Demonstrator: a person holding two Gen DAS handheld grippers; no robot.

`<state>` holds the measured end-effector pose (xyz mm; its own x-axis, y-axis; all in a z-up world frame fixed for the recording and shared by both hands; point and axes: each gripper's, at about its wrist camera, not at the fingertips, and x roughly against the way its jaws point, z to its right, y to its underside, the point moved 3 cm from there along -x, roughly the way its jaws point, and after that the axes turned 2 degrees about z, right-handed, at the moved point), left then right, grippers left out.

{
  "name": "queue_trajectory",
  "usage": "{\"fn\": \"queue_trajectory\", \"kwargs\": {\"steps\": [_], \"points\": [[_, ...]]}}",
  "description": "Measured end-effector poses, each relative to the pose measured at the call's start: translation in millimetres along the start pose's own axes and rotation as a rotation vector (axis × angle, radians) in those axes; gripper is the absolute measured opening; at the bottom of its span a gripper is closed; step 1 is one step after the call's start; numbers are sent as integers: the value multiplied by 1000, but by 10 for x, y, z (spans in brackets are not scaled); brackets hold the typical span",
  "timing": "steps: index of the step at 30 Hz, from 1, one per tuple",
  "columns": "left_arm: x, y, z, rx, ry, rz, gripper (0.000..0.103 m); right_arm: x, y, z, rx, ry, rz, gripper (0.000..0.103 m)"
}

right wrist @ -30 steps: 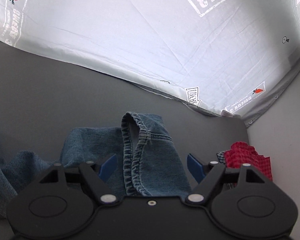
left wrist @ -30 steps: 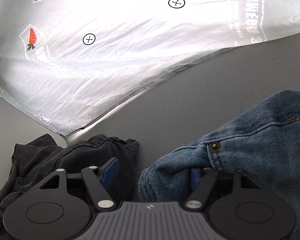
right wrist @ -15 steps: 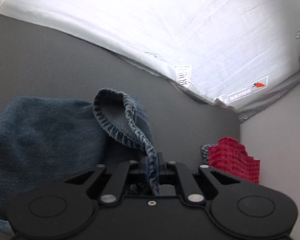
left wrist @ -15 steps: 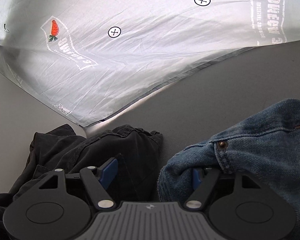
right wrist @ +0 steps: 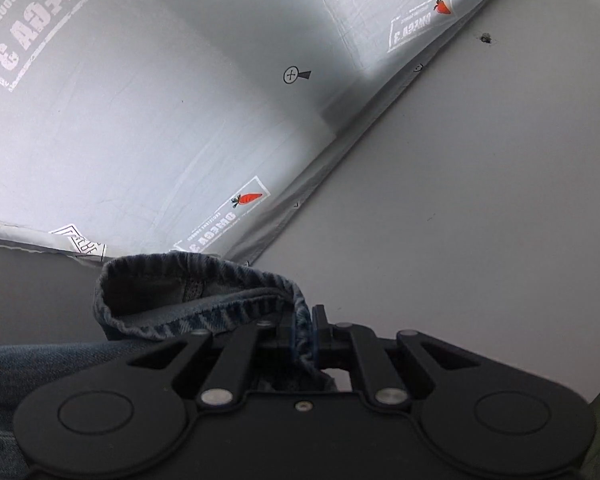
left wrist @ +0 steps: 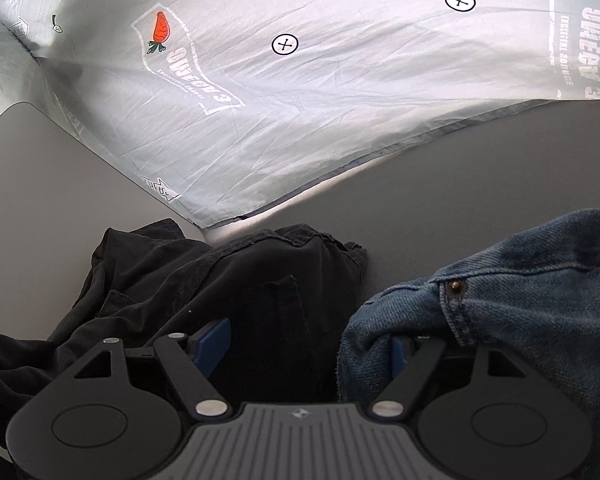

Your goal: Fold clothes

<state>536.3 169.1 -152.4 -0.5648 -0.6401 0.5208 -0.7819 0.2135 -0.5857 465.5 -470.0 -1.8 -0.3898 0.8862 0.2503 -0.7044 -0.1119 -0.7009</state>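
Note:
Blue jeans (left wrist: pixel 520 312) lie crumpled on the grey table (left wrist: pixel 480 200) at the right of the left wrist view. Their edge drapes over the right finger of my left gripper (left wrist: pixel 304 344). That gripper's jaws are opening, with the denim edge and a black garment (left wrist: pixel 220 280) in the wide gap and the pads pressing on nothing. In the right wrist view my right gripper (right wrist: pixel 303 334) is shut on the stitched hem of the jeans (right wrist: pixel 172 300), held up off the table, and the hem loops to the left.
A white sheet printed with carrots and lettering (left wrist: pixel 300 92) hangs behind the table and shows again in the right wrist view as the sheet (right wrist: pixel 140 140). A plain grey wall (right wrist: pixel 480 200) stands to the right. The table's rounded corner (left wrist: pixel 28 120) is at far left.
My right gripper shut on the jeans hem and rose with it, tilting upward; the red checked cloth left its view. The left view shifted a little, showing more of the black garment.

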Motion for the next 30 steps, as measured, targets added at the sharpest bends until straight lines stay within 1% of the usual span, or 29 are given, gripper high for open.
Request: {"fn": "queue_trajectory", "kwargs": {"steps": [4, 5, 7, 10, 11, 12, 14, 15, 16, 17, 18, 19, 20, 21, 23, 24, 26, 27, 28, 29, 30], "points": [[-44, -16, 6, 6, 11, -13, 79, -93, 334, 213, -100, -70, -167, 8], [-54, -21, 14, 5, 13, -16, 79, -153, 382, 223, -119, -90, -209, 8], [-79, -27, 40, -1, 14, -21, 80, -298, 404, 168, -149, -117, -267, 8], [-114, -28, 74, -4, 16, -30, 81, -642, 285, -45, -245, -186, -324, 8], [-123, -26, 80, -2, 15, -34, 82, -797, 221, -147, -292, -225, -340, 8], [-132, -23, 89, -1, 13, -40, 82, -991, 131, -267, -321, -259, -361, 8], [-104, -8, 137, -19, 2, -42, 82, -1336, -97, -525, -338, -306, -385, 10], [-57, -2, 173, -46, -2, -26, 82, -1492, -226, -638, -348, -345, -380, 15], [-4, 6, 207, -77, -4, -11, 83, -1587, -339, -720, -360, -376, -371, 23], [43, 16, 226, -97, -7, -8, 82, -1627, -444, -777, -369, -391, -355, 29], [91, 24, 224, -95, 2, -10, 82, -1616, -574, -820, -377, -411, -303, 40], [141, 32, 198, -72, 27, -18, 83, -1553, -672, -833, -387, -428, -233, 47], [191, 39, 167, -44, 55, -28, 83, -1458, -741, -831, -393, -446, -158, 52], [238, 45, 120, -2, 91, -46, 83, -1388, -772, -838, -394, -465, -114, 60], [359, 53, 24, 91, 165, -65, 83, -1269, -721, -877, -378, -502, -97, 62], [427, 54, -17, 132, 189, -65, 84, -1189, -642, -903, -352, -520, -89, 62], [593, 54, -66, 201, 233, -53, 87, -1032, -395, -962, -293, -521, -88, 62], [679, 53, -77, 229, 256, -45, 88, -977, -242, -999, -267, -525, -105, 62], [761, 50, -54, 236, 281, -33, 88, -917, -67, -1027, -263, -543, -140, 61], [860, 45, -2, 229, 314, -19, 89, -850, 112, -1049, -269, -567, -179, 60], [945, 39, 68, 207, 347, -8, 89, -815, 284, -1090, -291, -615, -224, 59]]}}
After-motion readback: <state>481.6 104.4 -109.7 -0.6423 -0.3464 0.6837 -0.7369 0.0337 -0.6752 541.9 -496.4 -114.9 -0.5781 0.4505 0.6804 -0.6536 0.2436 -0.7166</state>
